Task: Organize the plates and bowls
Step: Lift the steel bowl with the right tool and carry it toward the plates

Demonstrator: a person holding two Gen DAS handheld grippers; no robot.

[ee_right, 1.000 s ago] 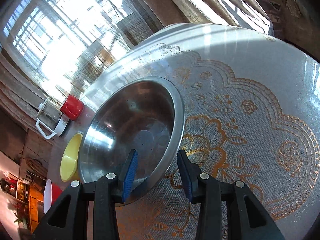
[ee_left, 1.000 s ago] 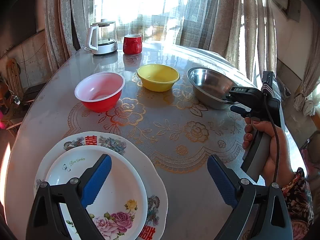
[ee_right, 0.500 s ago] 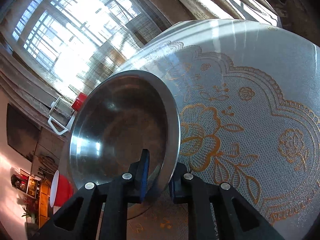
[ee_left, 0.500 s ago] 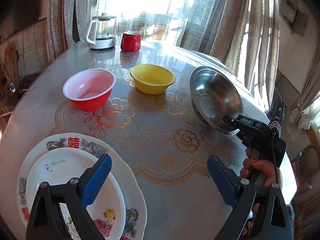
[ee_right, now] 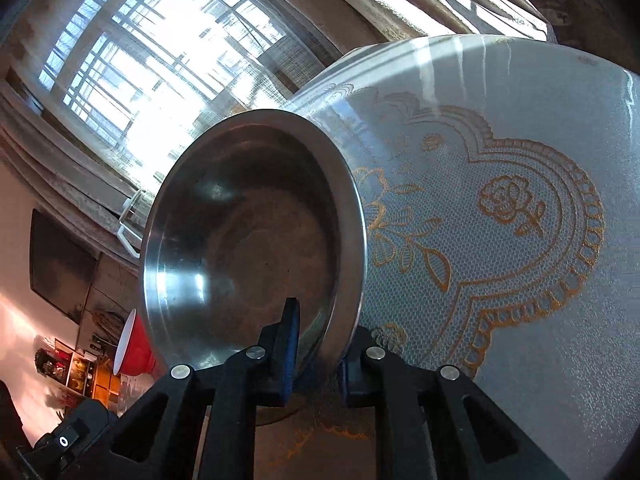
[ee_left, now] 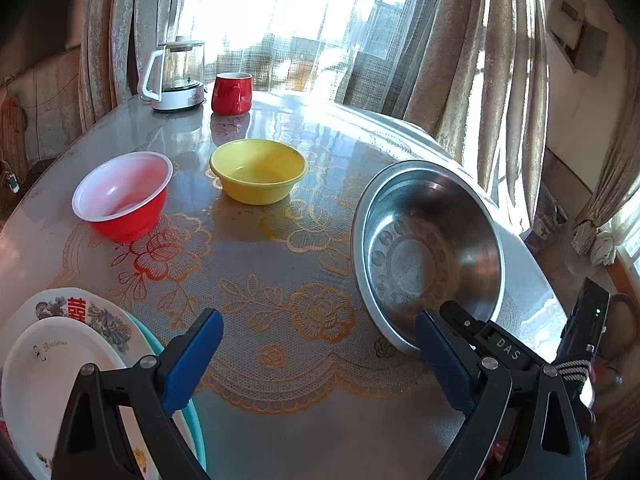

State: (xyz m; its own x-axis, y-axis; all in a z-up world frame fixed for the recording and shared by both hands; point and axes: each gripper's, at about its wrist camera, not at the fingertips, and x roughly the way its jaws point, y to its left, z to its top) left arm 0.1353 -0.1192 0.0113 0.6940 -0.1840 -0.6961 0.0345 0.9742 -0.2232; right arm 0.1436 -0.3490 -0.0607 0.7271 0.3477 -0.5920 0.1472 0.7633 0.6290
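Fingers [ee_right: 289,344] clamp tilted steel bowl [ee_right: 248,240], nothing inside

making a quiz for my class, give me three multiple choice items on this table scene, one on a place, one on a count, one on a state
1. Where does the red mug stand?
A. beside the glass kettle
B. inside the yellow bowl
C. on the stacked plates

2. How many bowls are in view?
A. two
B. three
C. five

3. What is the state of the steel bowl?
A. flat on the table
B. tilted, rim clamped by the right gripper
C. upside down

Answers:
1 A, mug and kettle stand together at the far edge.
2 B, the red bowl, the yellow one and the steel one.
3 B, the right wrist view shows the jaws shut on its rim.
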